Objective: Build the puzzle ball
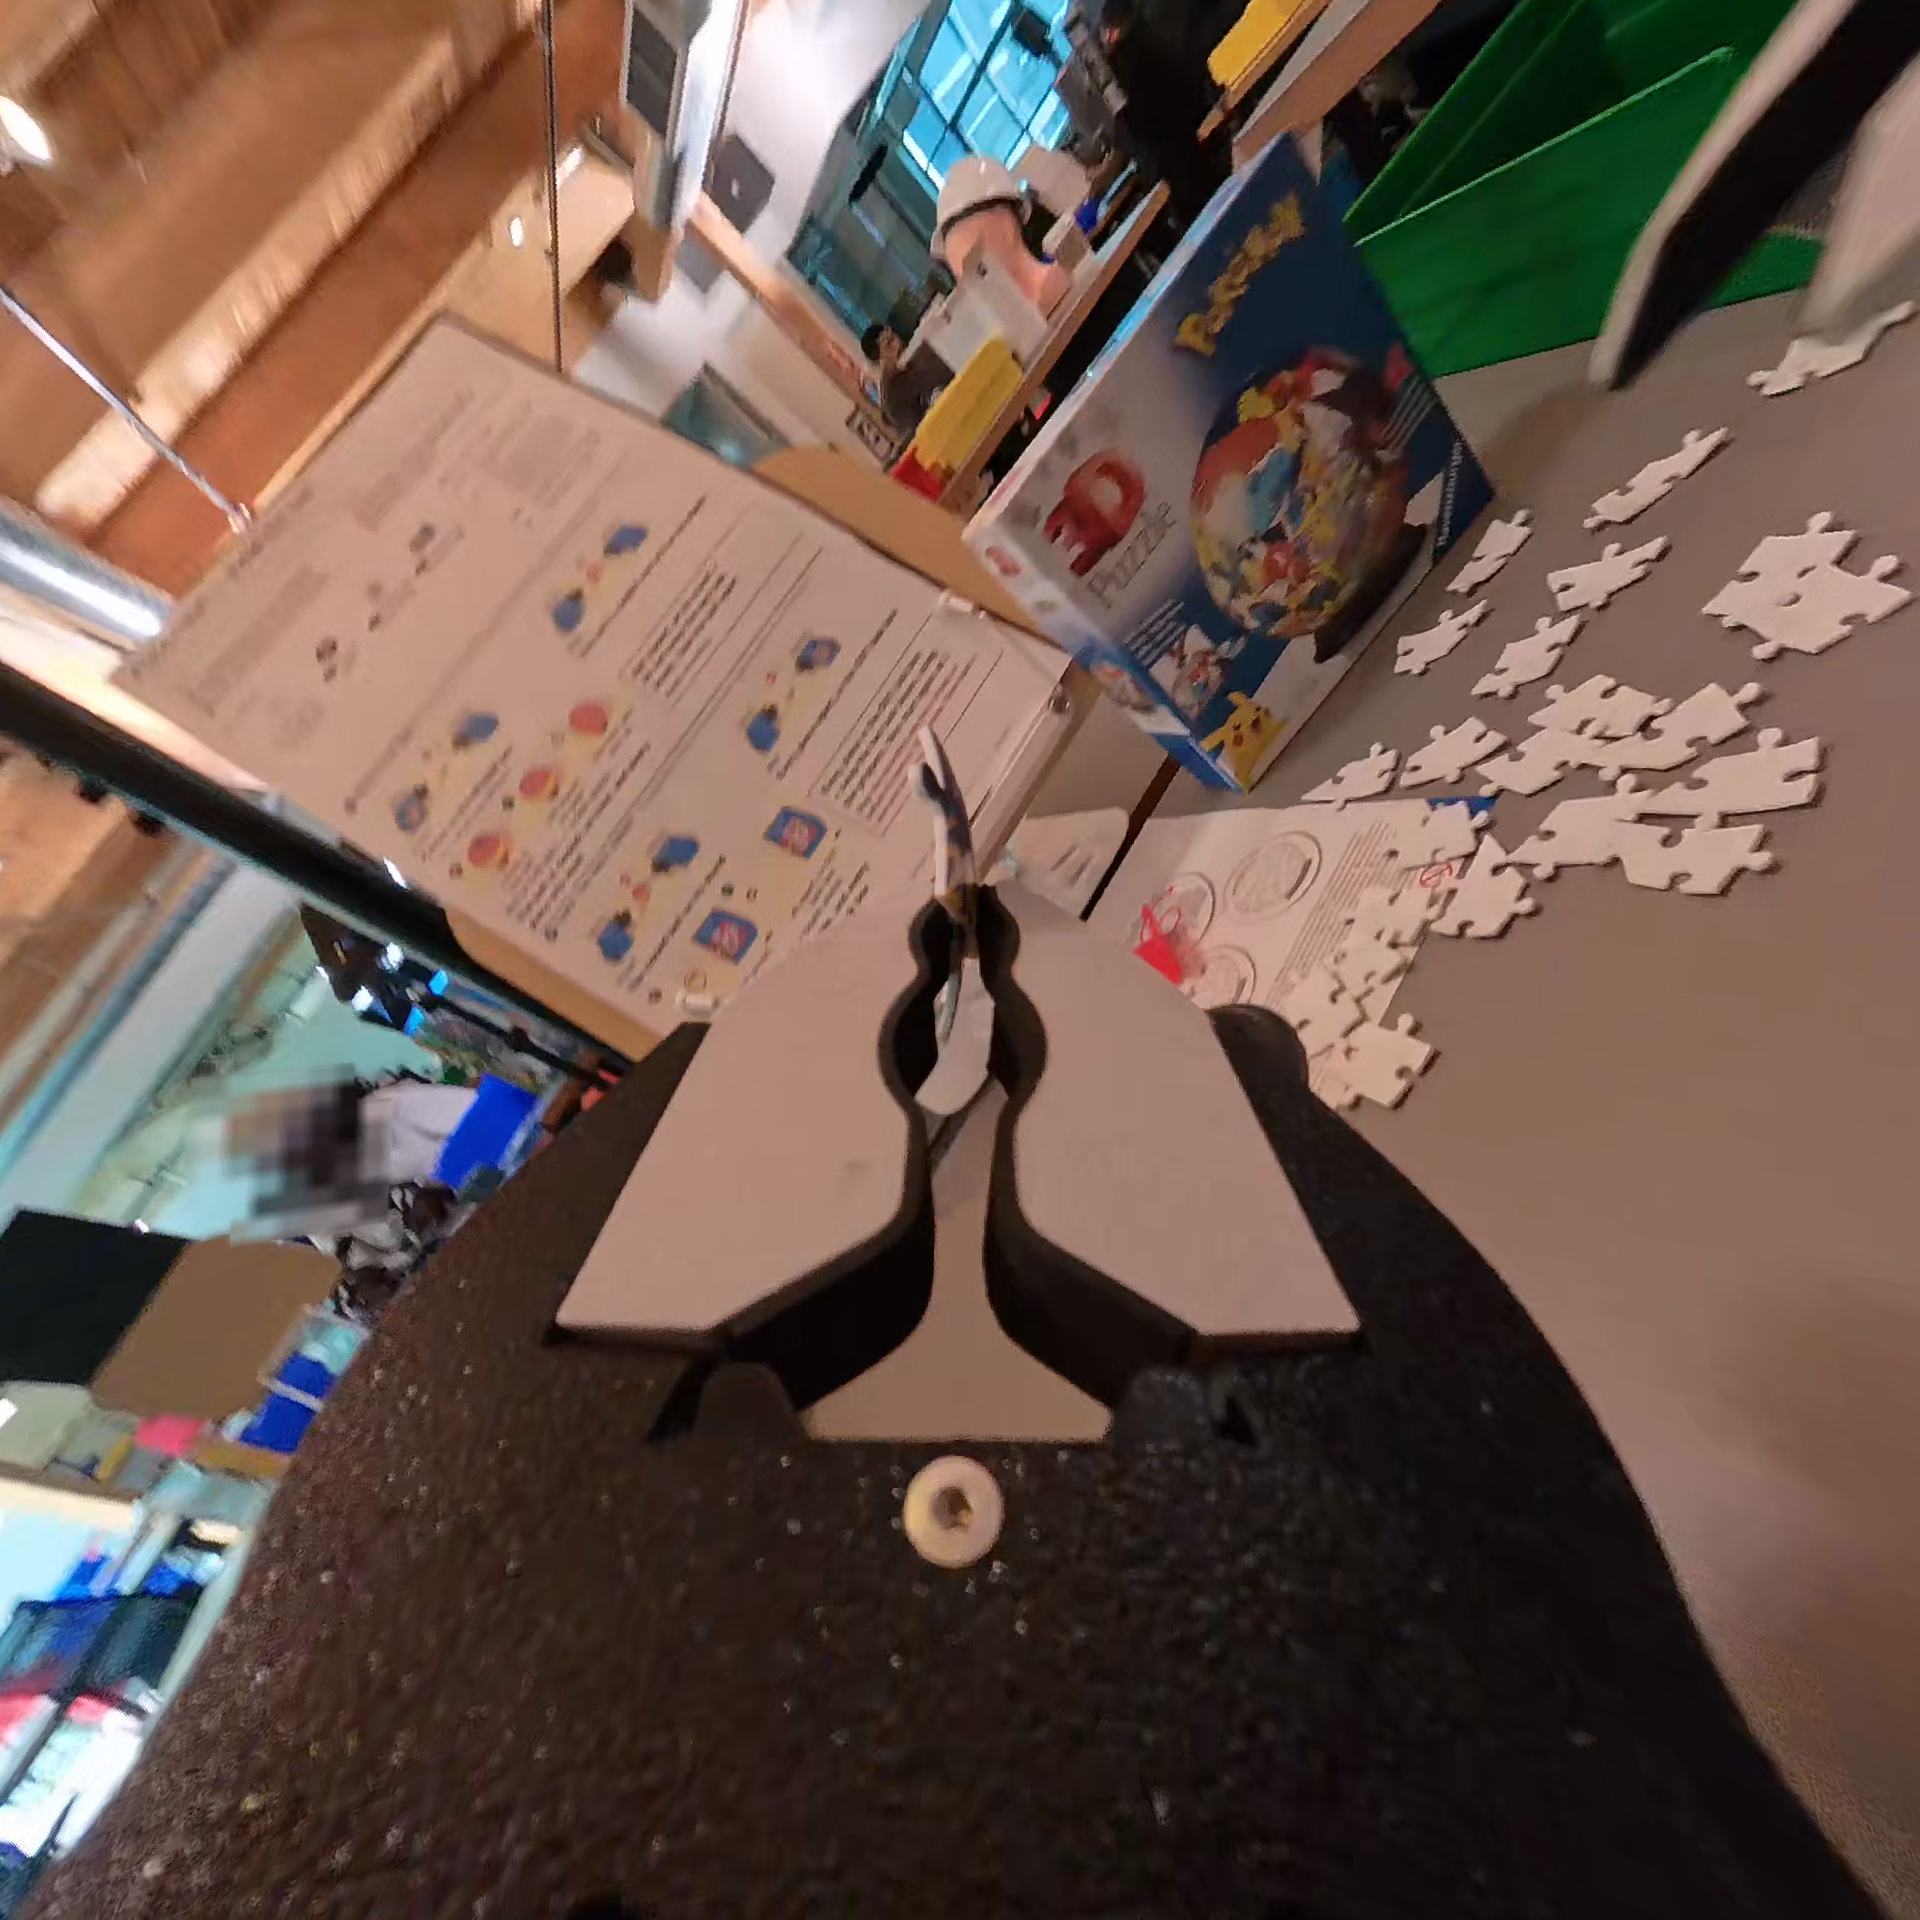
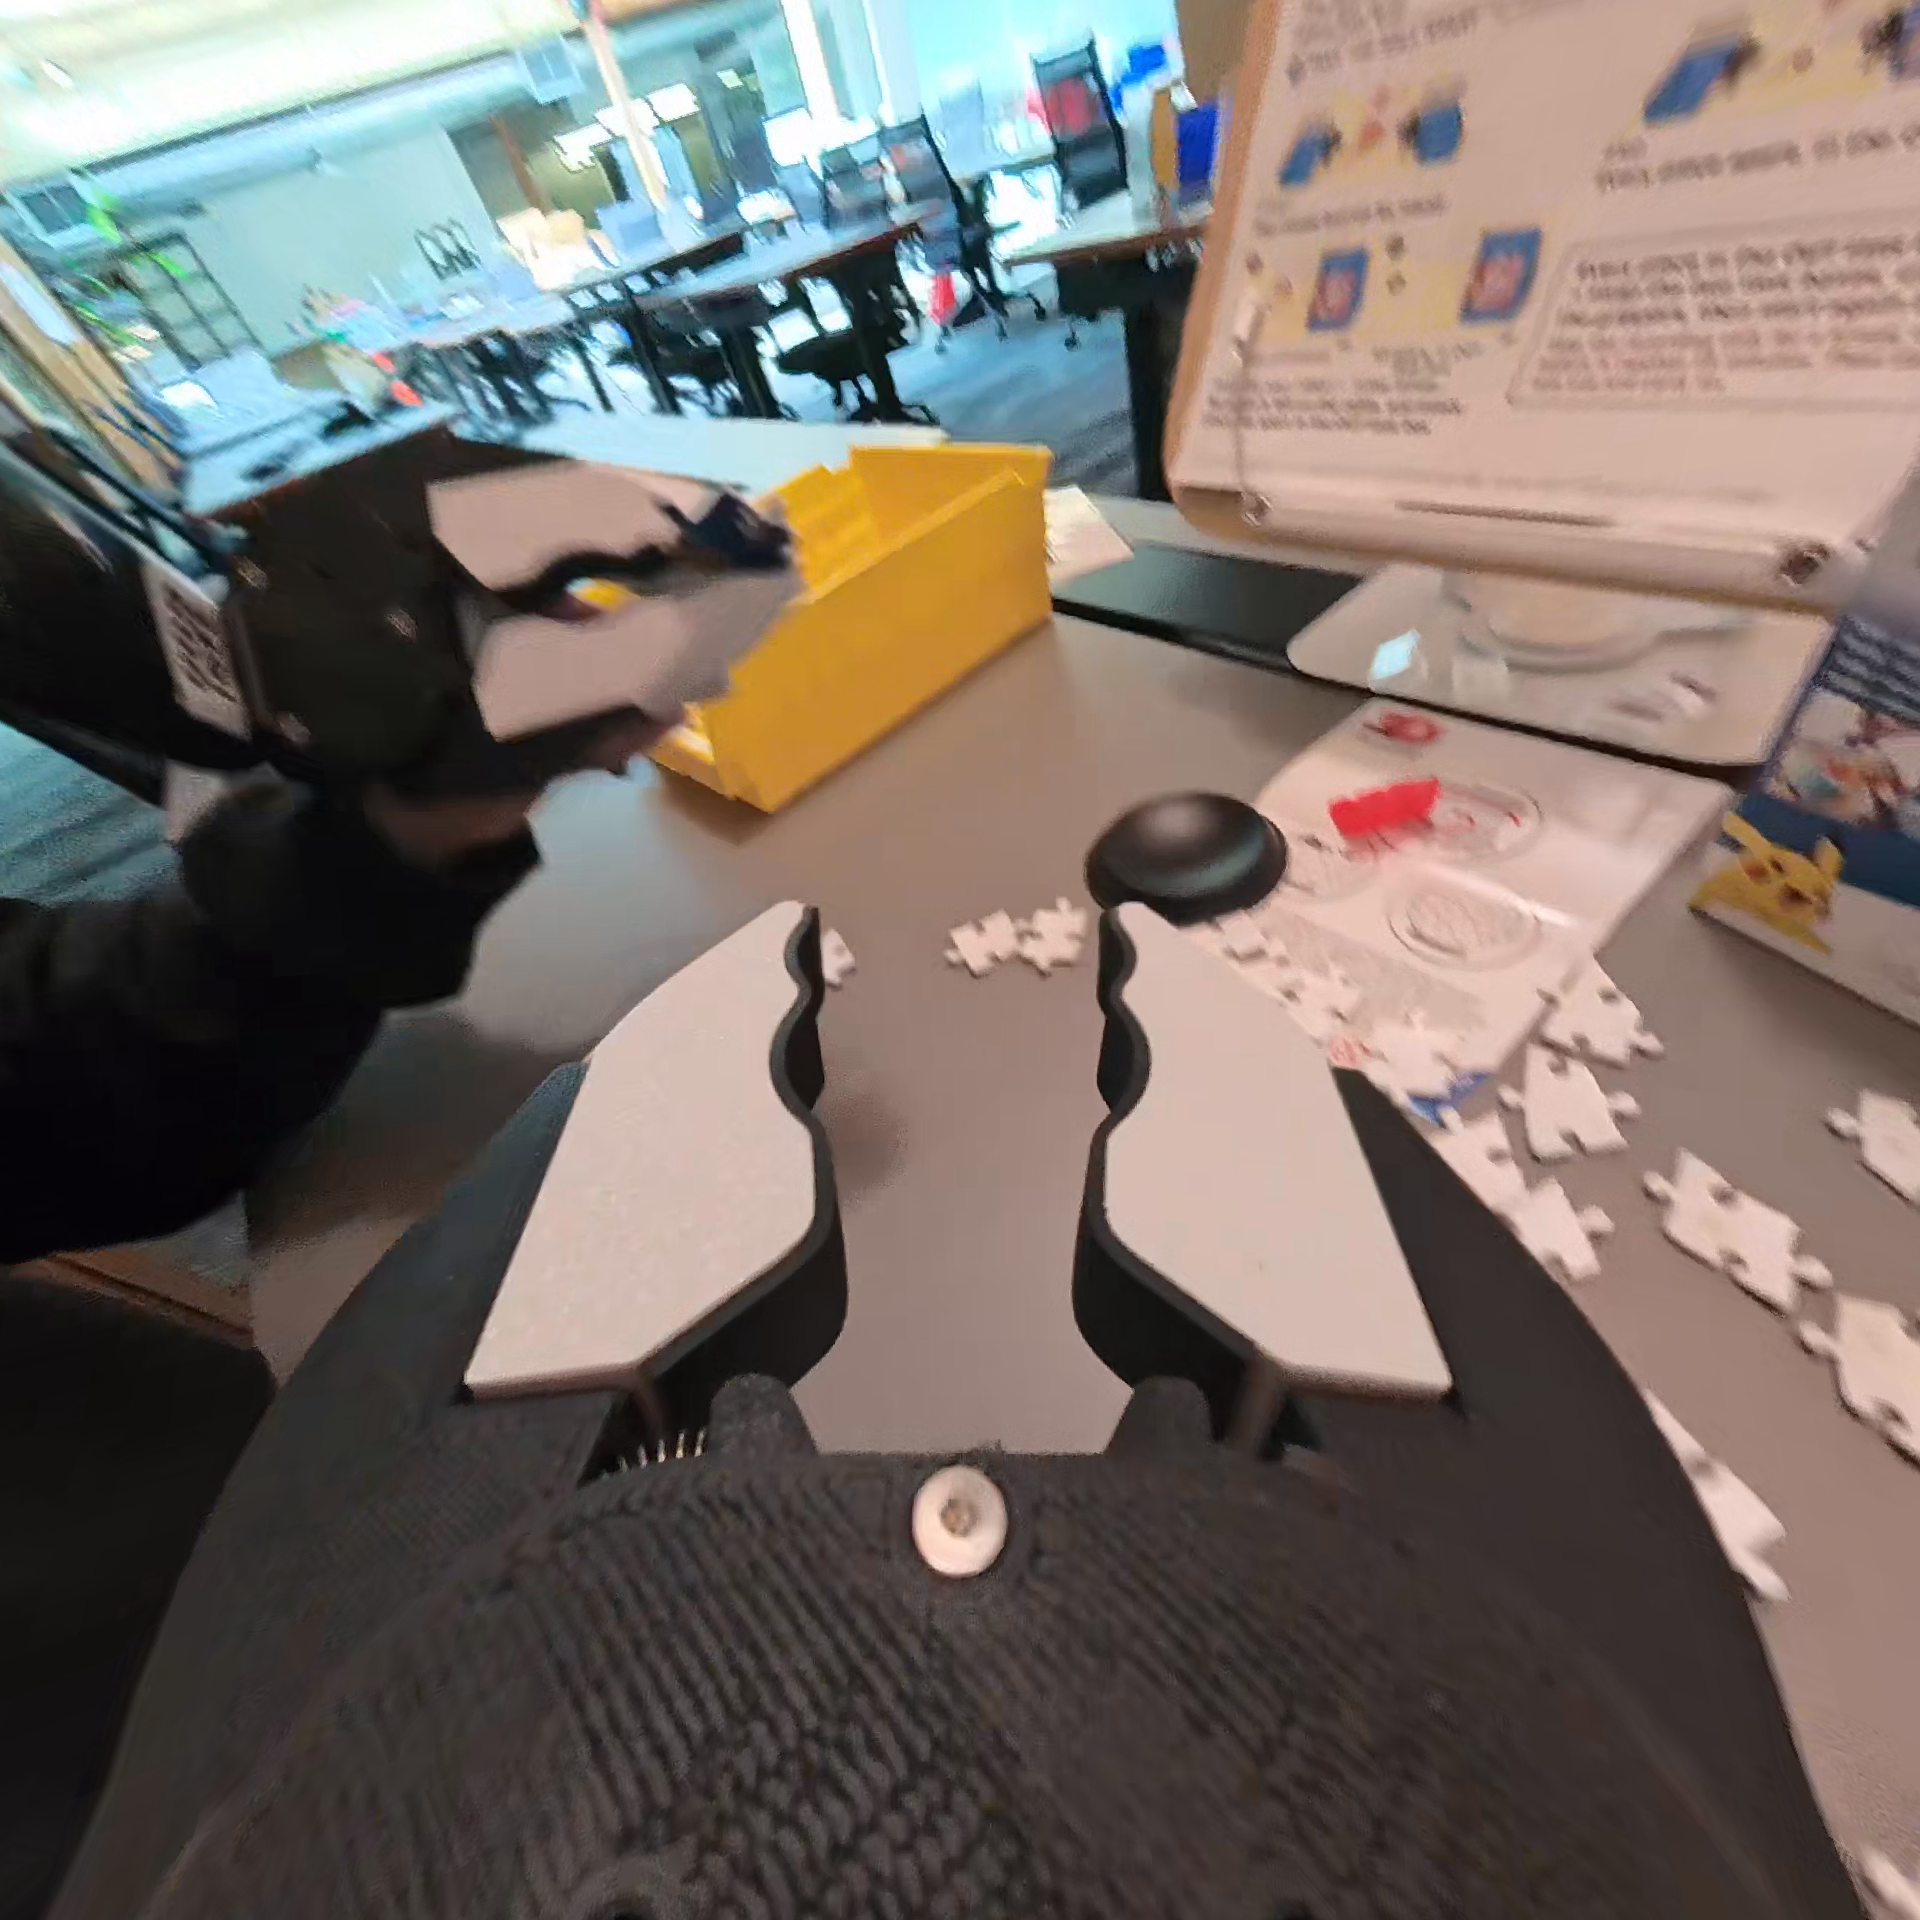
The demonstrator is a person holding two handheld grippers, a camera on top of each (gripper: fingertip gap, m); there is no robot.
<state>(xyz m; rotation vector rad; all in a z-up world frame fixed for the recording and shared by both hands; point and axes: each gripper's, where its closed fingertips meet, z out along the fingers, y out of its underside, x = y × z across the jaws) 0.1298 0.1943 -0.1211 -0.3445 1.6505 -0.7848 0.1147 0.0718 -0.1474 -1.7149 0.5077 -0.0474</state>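
At centre-left of the left wrist view, the left tongs (image 1: 961,935) pinch a curved puzzle piece (image 1: 951,831) edge-on, probably lifted for joining; further right, white pieces (image 1: 1621,769) lie face-down across the surface (image 1: 1662,1143), while the right tongs (image 2: 961,925) gape wide and empty above it

Printed writing covers the puzzle box (image 1: 1236,540) and instruction board (image 1: 623,665).

Yellow bin (image 2: 883,613) at the far side of the grey desk (image 2: 966,727); green bin (image 1: 1558,197) behind; propped instruction board (image 1: 623,665) upright.
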